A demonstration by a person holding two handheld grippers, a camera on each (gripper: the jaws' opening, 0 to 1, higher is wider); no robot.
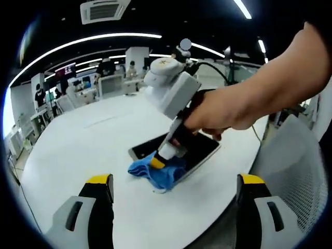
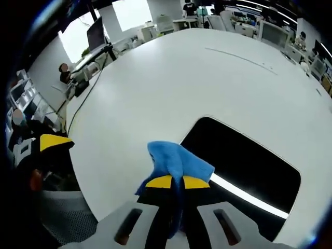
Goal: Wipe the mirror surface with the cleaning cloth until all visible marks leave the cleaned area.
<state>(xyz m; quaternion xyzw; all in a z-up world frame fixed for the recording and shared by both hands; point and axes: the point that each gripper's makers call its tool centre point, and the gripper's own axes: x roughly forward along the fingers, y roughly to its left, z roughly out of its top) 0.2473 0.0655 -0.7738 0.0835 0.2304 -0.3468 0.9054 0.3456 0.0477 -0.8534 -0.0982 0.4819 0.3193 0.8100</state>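
Observation:
A flat rectangular mirror [image 1: 199, 148] with a white rim lies on the white table [image 1: 93, 140]; in the right gripper view the mirror [image 2: 244, 155] looks dark and reflects a ceiling light. A blue cleaning cloth [image 1: 158, 174] rests at the mirror's near corner. My right gripper [image 1: 158, 162], held by a hand, is shut on the cloth and presses it down there. In the right gripper view the blue cloth [image 2: 179, 163] sticks out between the closed yellow-tipped jaws of that gripper [image 2: 176, 182]. My left gripper [image 1: 176, 182] stands open above the table's near edge, holding nothing.
A person's forearm [image 1: 275, 88] reaches in from the right. A grey mesh chair [image 1: 295, 171] stands beside the table at the right. Desks, monitors and people fill the room beyond the table. The other gripper's yellow tip [image 2: 52, 142] shows off the table's left edge.

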